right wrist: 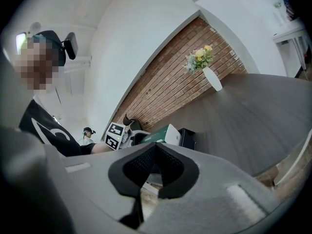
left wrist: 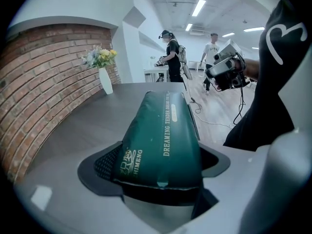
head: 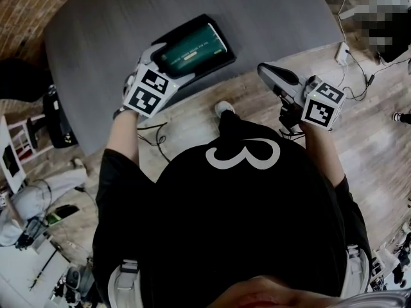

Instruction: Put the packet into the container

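A dark green packet (head: 192, 47) lies lengthwise over the black container (head: 226, 60) at the near edge of the grey table (head: 115, 18). My left gripper (head: 157, 53) is shut on the packet's near end. In the left gripper view the packet (left wrist: 163, 135) runs away from the jaws of the left gripper (left wrist: 161, 184), with the container's black rim (left wrist: 194, 118) along its right side. My right gripper (head: 264, 70) hangs off the table over the wooden floor. Its jaws are shut and hold nothing (right wrist: 155, 167). The right gripper view shows the packet (right wrist: 163, 133) and the container (right wrist: 187, 138) from the side.
A white vase of flowers (left wrist: 105, 77) stands at the table's far end by the brick wall (left wrist: 44, 96). Two people (left wrist: 173, 57) stand in the background. Cables (head: 359, 76) lie on the wooden floor to the right.
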`<state>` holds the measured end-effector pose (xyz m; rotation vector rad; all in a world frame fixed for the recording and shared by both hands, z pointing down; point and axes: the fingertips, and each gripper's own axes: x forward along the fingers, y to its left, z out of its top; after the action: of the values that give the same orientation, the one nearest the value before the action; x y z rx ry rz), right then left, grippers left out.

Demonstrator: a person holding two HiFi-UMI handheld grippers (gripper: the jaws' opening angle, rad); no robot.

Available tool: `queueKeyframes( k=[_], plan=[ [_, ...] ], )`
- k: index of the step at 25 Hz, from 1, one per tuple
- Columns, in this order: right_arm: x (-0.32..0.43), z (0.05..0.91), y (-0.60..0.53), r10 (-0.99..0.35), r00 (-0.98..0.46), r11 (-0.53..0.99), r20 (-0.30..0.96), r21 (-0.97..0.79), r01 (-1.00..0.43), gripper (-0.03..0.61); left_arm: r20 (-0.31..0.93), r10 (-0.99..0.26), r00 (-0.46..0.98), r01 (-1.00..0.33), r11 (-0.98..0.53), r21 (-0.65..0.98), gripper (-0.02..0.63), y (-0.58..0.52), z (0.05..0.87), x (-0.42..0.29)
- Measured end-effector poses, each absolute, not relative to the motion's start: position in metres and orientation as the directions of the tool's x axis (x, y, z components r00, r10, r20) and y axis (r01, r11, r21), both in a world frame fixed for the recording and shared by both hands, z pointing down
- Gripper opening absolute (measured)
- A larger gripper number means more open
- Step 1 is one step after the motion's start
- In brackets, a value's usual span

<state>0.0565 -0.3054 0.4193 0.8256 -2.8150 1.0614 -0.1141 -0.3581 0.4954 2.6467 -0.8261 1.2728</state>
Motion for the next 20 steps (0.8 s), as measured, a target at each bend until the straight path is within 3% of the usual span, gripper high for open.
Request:
queueKeyframes(
  k=[20],
  plan=[
    [0.056, 0.42, -0.306, -0.45, -0.869, 0.625, 0.207, -0.622, -0.472, 0.002, 0.748, -0.444, 0.493, -0.54, -0.83, -0.137, 0.482, -0.368, 0.498, -0.114]
  ],
)
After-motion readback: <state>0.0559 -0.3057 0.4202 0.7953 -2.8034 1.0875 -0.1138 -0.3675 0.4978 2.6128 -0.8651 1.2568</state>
